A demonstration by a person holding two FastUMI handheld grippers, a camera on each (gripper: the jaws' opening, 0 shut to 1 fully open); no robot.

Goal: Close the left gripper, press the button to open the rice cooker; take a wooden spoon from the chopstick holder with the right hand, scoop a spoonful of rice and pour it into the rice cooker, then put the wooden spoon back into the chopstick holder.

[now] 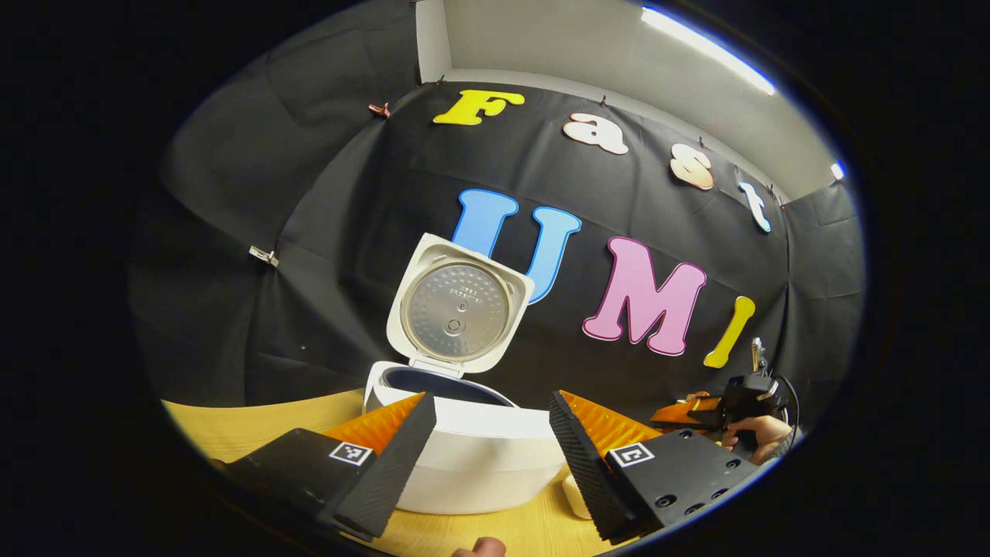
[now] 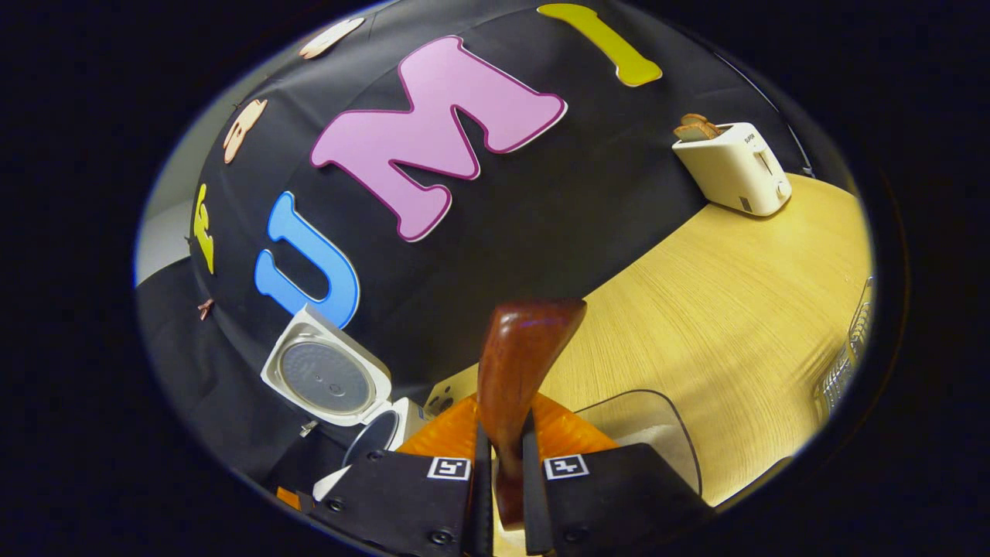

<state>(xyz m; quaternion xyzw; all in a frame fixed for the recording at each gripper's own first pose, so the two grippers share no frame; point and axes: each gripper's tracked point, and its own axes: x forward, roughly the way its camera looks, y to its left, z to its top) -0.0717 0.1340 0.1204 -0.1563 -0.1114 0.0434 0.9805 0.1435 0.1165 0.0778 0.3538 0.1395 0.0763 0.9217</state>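
Observation:
The white rice cooker [image 1: 472,456] stands open on the wooden table, its lid [image 1: 456,309] tilted up and back. My left gripper [image 1: 491,456] is open, fingers wide apart, just in front of the cooker's body with nothing held. Farther right, a hand [image 1: 762,437] holds my right gripper [image 1: 719,414]. In the right gripper view, my right gripper [image 2: 503,464] is shut on the reddish-brown wooden spoon [image 2: 514,371], which sticks up between the fingers above the table. The open cooker [image 2: 332,379] lies to its lower left. A clear container [image 2: 650,433] with something white inside sits just right of the fingers.
A white toaster [image 2: 731,166] with bread slices stands at the table's [image 2: 735,309] far corner. A wire rack [image 2: 843,363] shows at the right edge. A small white object [image 1: 576,495] sits beside the cooker's base. A fingertip [image 1: 479,548] shows at the bottom edge.

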